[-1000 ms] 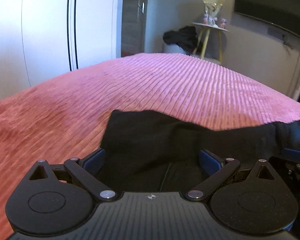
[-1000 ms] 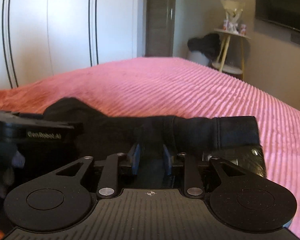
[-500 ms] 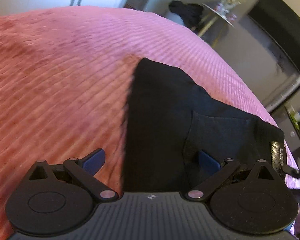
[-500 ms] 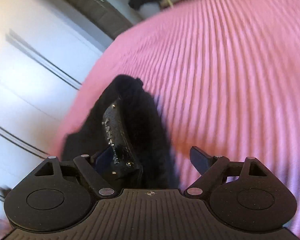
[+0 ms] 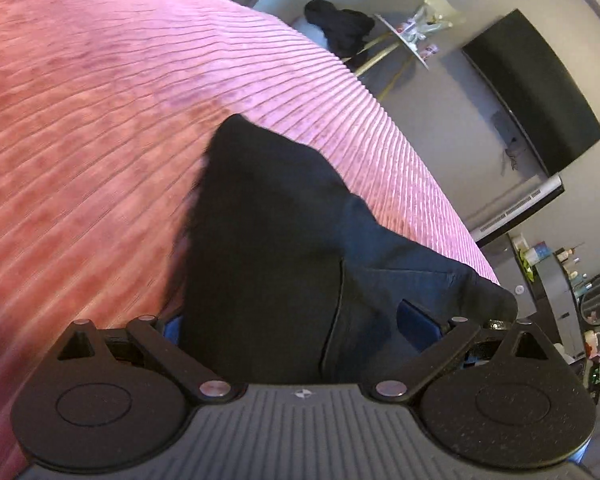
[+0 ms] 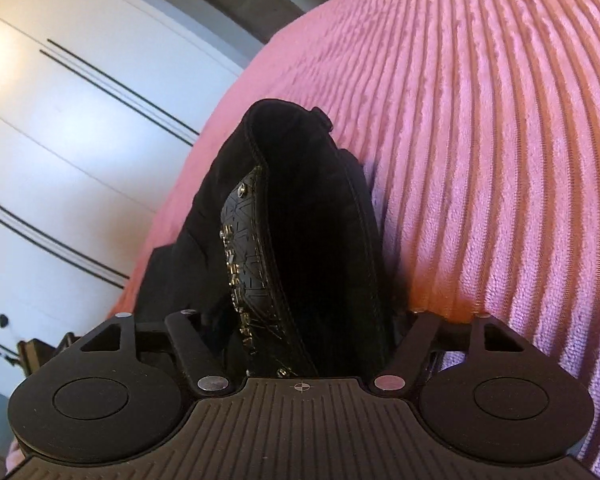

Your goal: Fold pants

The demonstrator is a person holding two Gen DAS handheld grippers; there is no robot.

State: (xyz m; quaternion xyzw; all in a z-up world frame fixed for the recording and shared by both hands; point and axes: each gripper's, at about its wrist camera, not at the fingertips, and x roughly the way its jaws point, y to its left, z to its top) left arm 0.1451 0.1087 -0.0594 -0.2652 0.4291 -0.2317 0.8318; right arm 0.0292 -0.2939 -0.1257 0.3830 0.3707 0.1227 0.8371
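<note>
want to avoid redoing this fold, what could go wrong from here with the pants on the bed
1. The black pants are bunched between the wide-set fingers of the left gripper, so it could catch several layers and drag the fold crooked.
2. In the right wrist view, the studded belt patch sits near the right gripper; closing on it may slip.
3. The ribbed pink bedspread may snag the fabric if it is dragged.

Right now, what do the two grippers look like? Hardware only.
Both alike: matte black, ribbed central plate with a small crosshair mark, round discs either side, silver pivot pins on angled link bars. The left gripper has blue finger pads; the right gripper's are hidden. No cables or sleeves visible.
</note>
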